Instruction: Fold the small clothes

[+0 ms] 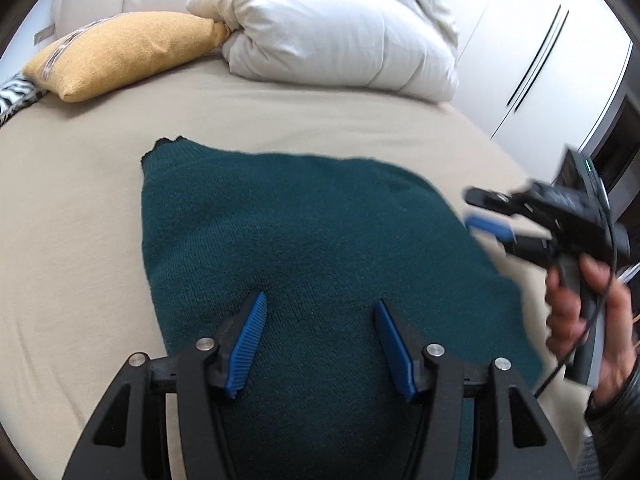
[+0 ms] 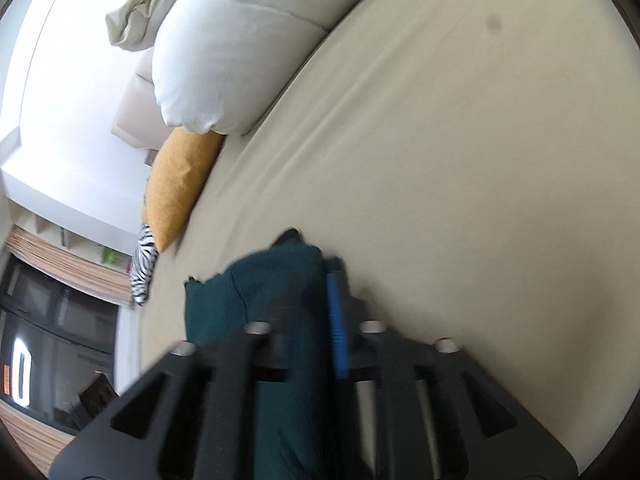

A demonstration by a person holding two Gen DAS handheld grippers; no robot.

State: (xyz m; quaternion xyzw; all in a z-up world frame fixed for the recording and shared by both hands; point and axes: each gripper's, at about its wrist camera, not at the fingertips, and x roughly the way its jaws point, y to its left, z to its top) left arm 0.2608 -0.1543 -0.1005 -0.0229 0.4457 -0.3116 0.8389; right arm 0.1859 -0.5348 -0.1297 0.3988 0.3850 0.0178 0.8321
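Left wrist, hidden: near hem of green knit garment (image 1: 304,248) runs under the left tool (image 1: 320,308) and off the bottom edge; right border blurred by motion.
Left wrist, surroundings: garment lies flat on the beige bed (image 1: 80,240); mustard cushion (image 1: 120,56) and white duvet (image 1: 332,28) sit at the far end, touching each other; zebra-print fabric (image 1: 16,96) cut off at left; white wardrobe doors (image 1: 540,60) on the right.
Left wrist, tool: left tool spread wide over the garment, blue pads apart, nothing between them. Right tool (image 1: 476,210) beside the garment's right edge, held by a hand (image 1: 580,312); its fingers look parted, smeared.
Right wrist, hidden: view rolled sideways and blurred; only one blue pad (image 2: 336,320) reads clearly, the other is lost behind dark cloth.
Right wrist, surroundings: bed (image 2: 460,160), duvet (image 2: 232,48), cushion (image 2: 180,184), zebra-print fabric (image 2: 144,272), window (image 2: 52,352) at left.
Right wrist, tool: green cloth (image 2: 280,300) bunched between the right tool's (image 2: 304,312) fingers; whether it is actually pinched cannot be told.
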